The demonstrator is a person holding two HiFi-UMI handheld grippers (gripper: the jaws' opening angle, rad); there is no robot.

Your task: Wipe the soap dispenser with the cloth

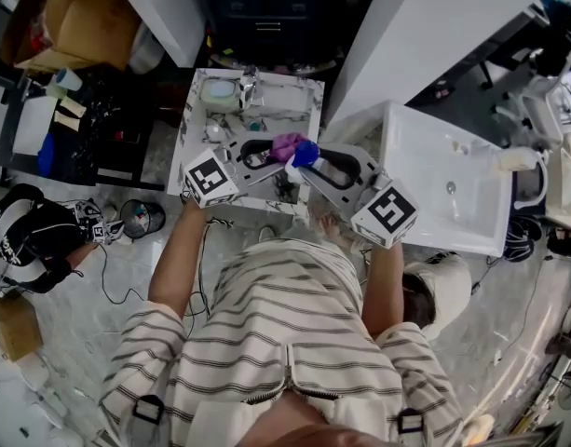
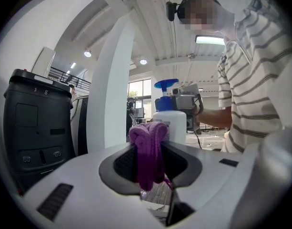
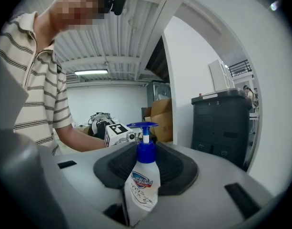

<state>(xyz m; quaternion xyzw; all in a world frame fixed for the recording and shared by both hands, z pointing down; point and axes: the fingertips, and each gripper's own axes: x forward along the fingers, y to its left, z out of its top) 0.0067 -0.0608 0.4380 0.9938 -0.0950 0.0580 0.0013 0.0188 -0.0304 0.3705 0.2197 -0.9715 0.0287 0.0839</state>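
Over the table (image 1: 299, 91), left gripper (image 1: 266, 152) pinching cloth (image 2: 148, 151) faces right gripper (image 1: 324, 168) clamping soap dispenser (image 3: 142, 185), so one can wipe the other.

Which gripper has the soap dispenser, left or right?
The right gripper: its jaws clamp the soap dispenser, white with a blue pump. The left gripper is closed on a purple cloth instead.

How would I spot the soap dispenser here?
Start at the white sink in the head view; just left of it, the right gripper holds the soap dispenser. It is a white bottle with a blue pump, unlike the purple cloth in the left gripper.
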